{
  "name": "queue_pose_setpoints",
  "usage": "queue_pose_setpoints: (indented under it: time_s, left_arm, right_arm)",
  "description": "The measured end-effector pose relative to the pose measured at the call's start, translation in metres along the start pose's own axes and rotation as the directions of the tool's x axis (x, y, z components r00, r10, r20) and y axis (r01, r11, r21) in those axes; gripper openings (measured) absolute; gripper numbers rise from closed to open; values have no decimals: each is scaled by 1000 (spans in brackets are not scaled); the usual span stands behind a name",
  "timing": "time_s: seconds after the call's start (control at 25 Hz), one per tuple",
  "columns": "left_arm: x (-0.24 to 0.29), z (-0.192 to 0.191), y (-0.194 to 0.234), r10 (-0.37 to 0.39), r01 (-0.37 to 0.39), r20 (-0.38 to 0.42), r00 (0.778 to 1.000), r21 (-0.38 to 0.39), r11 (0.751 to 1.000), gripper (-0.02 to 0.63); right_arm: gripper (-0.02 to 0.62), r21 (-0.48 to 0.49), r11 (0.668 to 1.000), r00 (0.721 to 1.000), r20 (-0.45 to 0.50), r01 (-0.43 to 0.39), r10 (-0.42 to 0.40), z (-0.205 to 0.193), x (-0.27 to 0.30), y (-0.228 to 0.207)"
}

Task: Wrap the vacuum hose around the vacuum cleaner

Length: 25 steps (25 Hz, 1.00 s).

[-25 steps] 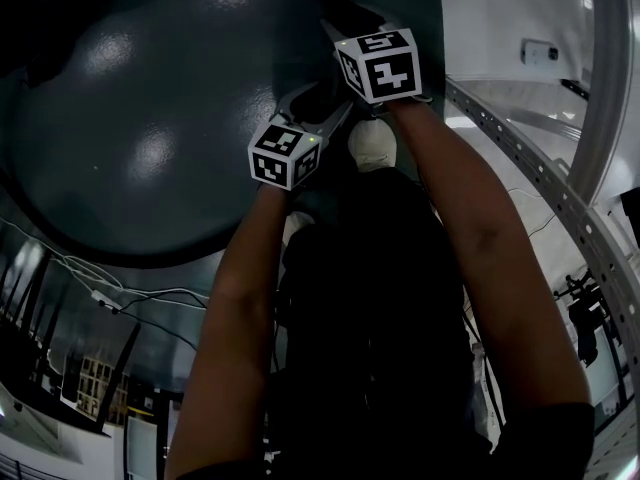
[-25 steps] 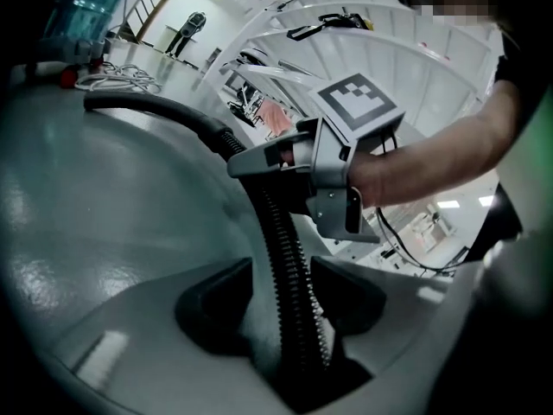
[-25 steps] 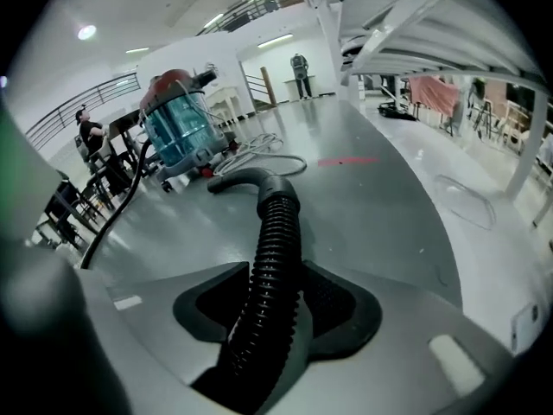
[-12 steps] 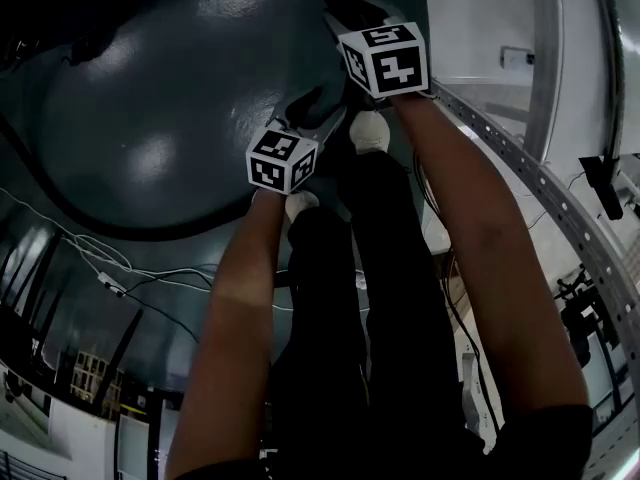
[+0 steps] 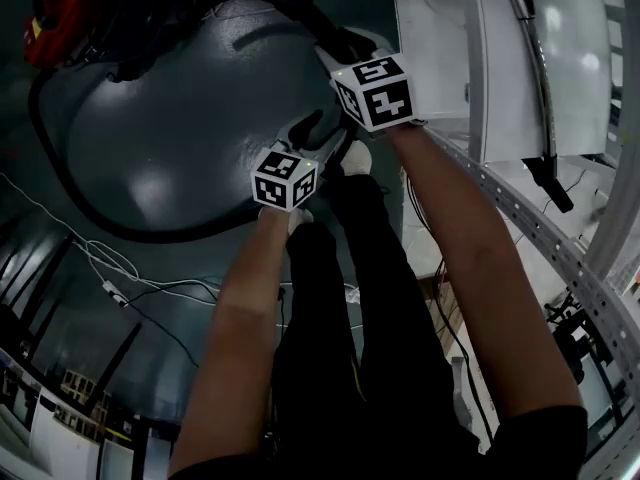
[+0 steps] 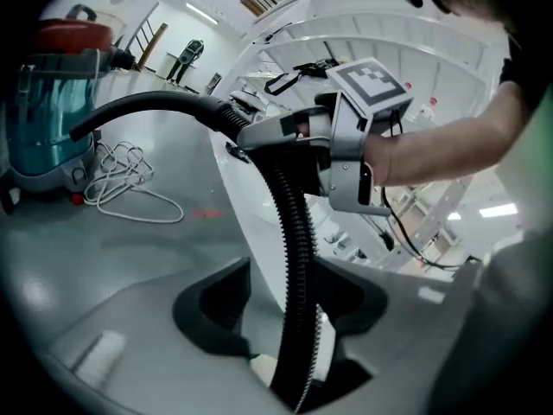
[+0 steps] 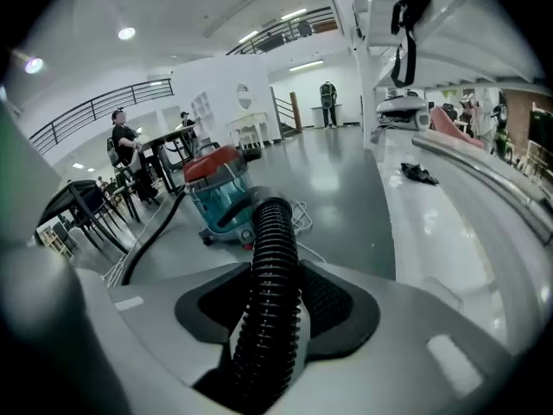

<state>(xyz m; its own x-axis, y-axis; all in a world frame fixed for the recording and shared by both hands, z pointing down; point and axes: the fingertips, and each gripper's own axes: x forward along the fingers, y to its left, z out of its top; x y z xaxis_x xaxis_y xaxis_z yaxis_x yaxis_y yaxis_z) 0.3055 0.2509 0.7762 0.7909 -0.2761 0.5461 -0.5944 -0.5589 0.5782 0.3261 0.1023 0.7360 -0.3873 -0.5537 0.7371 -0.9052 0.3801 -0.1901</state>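
The vacuum cleaner (image 7: 220, 193) has a teal body and a red top; it stands on the grey floor ahead, at the top left of the head view (image 5: 55, 13) and at the left of the left gripper view (image 6: 47, 102). Its black ribbed hose (image 5: 290, 3) loops over the floor and rises to both grippers. My right gripper (image 7: 276, 296) is shut on the hose (image 7: 268, 258), which fills the gap between its jaws. My left gripper (image 6: 285, 292) is shut on the hose (image 6: 298, 258) lower down, just below the right gripper (image 6: 259, 132). Head view: left gripper (image 5: 312, 133), right gripper (image 5: 335, 43).
A white cord (image 6: 130, 184) lies coiled on the floor by the vacuum cleaner. Thin cables (image 5: 110, 268) run over the floor at the left. A white curved metal frame (image 5: 520, 198) stands close on the right. People and tables (image 7: 130, 145) are far back left.
Both grippers have risen with the hose held between them. The head view has swung up, so the red vacuum cleaner and the hose loop now show at the top left.
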Motion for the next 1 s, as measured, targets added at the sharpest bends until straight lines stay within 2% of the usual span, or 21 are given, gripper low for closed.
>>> queue_pose_setpoints:
  time_s: [0.12, 0.28, 0.4, 0.68, 0.8, 0.96, 1.0]
  left_arm:
    - [-11, 35, -15, -18, 18, 45, 999, -5, 1000, 213]
    - [-25, 96, -43, -96, 97, 154, 983, 5, 995, 258]
    - [-35, 128, -66, -127, 122, 170, 977, 39, 992, 259]
    - [-58, 184, -105, -120, 105, 181, 976, 93, 990, 258]
    - [-64, 204, -118, -103, 89, 206, 973, 77, 993, 247]
    - [-79, 226, -123, -50, 37, 223, 974, 64, 997, 213]
    - [-83, 229, -125, -47, 34, 217, 975, 64, 997, 186]
  right_arm:
    - [186, -38, 999, 1000, 22, -9, 10, 39, -23, 7]
    - [186, -91, 995, 997, 63, -28, 34, 92, -51, 13]
    - [186, -104, 993, 996, 72, -48, 55, 118, -74, 20]
    - [184, -106, 985, 985, 96, -134, 144, 178, -133, 47]
    - [179, -108, 980, 978, 110, -168, 180, 201, -153, 57]
    - [169, -127, 965, 962, 118, -231, 245, 226, -176, 75]
    - [167, -138, 960, 959, 114, -244, 260, 230, -181, 80]
